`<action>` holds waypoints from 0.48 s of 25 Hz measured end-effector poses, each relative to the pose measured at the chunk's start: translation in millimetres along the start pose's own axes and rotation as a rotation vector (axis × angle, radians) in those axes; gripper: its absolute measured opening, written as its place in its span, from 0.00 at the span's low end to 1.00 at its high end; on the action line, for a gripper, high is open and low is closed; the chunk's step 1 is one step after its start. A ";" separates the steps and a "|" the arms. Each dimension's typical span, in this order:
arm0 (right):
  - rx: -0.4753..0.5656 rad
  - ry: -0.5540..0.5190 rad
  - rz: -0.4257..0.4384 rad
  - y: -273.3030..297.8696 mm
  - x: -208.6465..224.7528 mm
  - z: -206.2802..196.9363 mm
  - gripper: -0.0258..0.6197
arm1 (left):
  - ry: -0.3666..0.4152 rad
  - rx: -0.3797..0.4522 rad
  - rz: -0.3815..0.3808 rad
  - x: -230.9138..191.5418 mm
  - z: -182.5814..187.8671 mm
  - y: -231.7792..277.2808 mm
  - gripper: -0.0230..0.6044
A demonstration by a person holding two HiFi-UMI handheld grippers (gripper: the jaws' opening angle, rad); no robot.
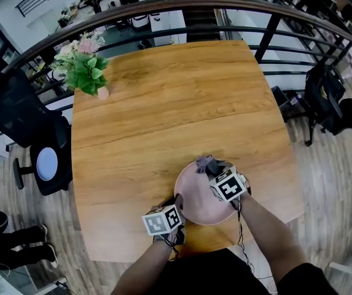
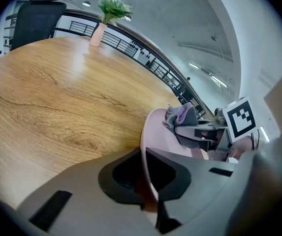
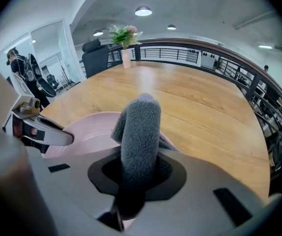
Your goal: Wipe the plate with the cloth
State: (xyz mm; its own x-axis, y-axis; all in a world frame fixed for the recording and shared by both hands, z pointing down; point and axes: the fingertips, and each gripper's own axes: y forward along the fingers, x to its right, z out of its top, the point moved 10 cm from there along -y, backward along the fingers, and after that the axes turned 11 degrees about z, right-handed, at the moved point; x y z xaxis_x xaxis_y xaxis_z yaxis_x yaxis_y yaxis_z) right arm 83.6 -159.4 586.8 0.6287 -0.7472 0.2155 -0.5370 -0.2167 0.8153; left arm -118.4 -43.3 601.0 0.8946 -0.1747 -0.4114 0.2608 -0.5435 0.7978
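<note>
cloth (image 3: pixel 140 132) in right tongs (image 3: pixel 133 188), plate (image 1: pixel 195 203) in left tongs (image 2: pixel 149 183)

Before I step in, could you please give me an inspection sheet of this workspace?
Surface: wooden table.
Job's things: pink plate near the table's front edge; grey cloth at the plate's far rim.
Clutter: flower vase at the far left corner.
Claws: left claw shut on the plate's near rim; right claw shut on the cloth.
Cables: thin cable along the right forearm.
Surroundings: railing beyond the table; office chair at the left.
</note>
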 end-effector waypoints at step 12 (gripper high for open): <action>-0.070 0.108 -0.057 -31.9 11.1 -39.1 0.15 | -0.018 0.008 0.000 0.7 -3.0 -1.4 0.09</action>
State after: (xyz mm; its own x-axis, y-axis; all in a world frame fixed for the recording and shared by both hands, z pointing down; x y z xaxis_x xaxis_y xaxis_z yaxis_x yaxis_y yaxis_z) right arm 129.7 -136.2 584.2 0.7158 -0.6624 0.2210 -0.4604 -0.2098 0.8626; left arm -117.1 -40.1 600.9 0.8879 -0.1895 -0.4192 0.2576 -0.5501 0.7944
